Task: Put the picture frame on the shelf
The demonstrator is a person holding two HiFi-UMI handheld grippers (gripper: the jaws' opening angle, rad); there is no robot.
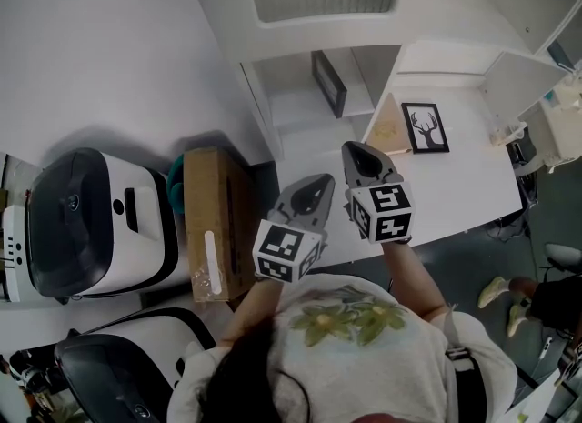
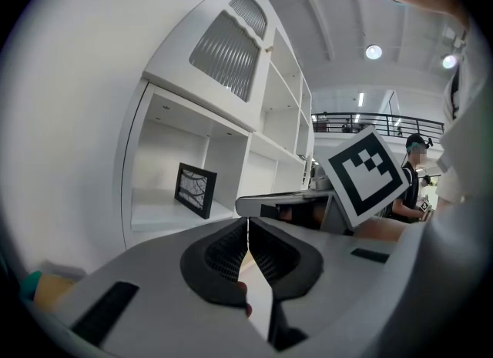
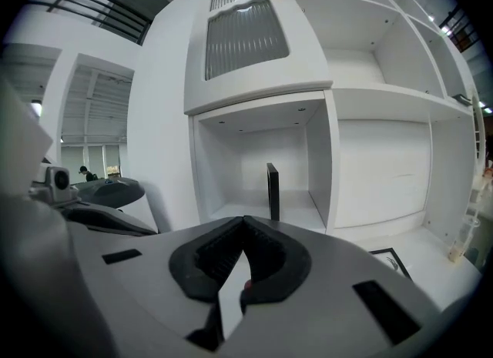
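Observation:
A black picture frame (image 1: 328, 83) stands upright in the lower left shelf compartment (image 1: 300, 103); the left gripper view shows the frame's (image 2: 194, 189) patterned face, and the right gripper view catches this same frame (image 3: 273, 191) edge-on. A second black frame with a deer print (image 1: 425, 126) lies flat on the white counter (image 1: 464, 185); its corner (image 3: 391, 257) peeks into the right gripper view. My left gripper (image 1: 315, 196) and right gripper (image 1: 364, 159) hover side by side in front of the shelf, both shut with nothing held.
A thin tan board (image 1: 387, 126) leans near the deer frame. A cardboard box (image 1: 215, 221) and a teal item stand on the floor to the left, beside white and black machines (image 1: 95, 221). Upper shelf compartments (image 3: 385, 172) stand vacant.

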